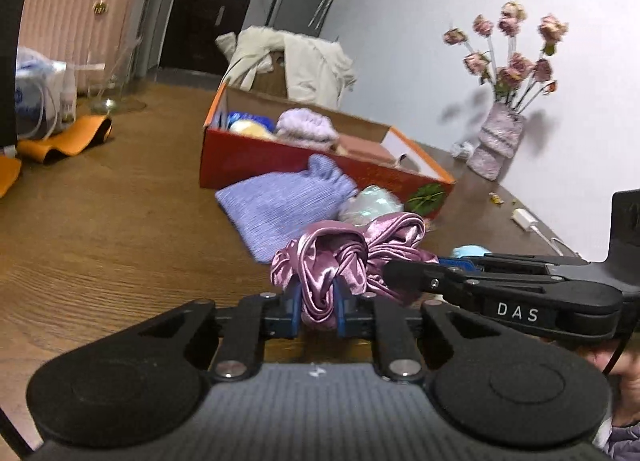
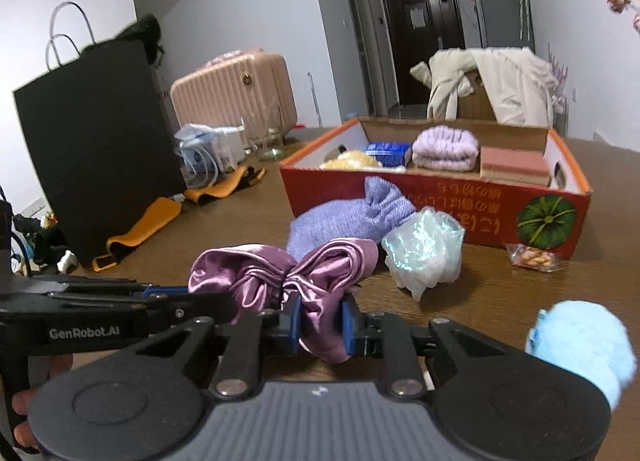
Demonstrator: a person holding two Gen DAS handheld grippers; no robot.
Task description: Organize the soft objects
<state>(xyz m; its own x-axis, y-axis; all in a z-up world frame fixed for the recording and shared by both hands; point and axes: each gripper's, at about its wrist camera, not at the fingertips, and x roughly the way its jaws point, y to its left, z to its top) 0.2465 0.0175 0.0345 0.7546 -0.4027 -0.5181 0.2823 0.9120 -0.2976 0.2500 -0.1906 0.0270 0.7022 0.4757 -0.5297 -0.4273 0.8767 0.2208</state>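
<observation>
on the brown wooden table [image 2: 500, 293] before a dark door [image 2: 424, 37], both grippers' fingers [image 1: 295, 299] [image 2: 294, 317] pinch the pink satin cloth [image 2: 288, 273].

We are in a lived-in home, most likely an apartment's main room, working at a wooden table [image 2: 208, 229] that faces a dark entrance door [image 2: 424, 41] at twelve o'clock down a short hallway with plain white walls. At ten o'clock we see a pink ribbed suitcase [image 2: 236, 89] and a black paper shopping bag [image 2: 96, 149], and at one o'clock a pale coat [image 2: 500, 81] thrown over a chair. In the left wrist view, a vase of dried pink roses [image 1: 504, 101] stands at two o'clock against the wall, beside a white charger [image 1: 524, 218] on the tabletop.
</observation>
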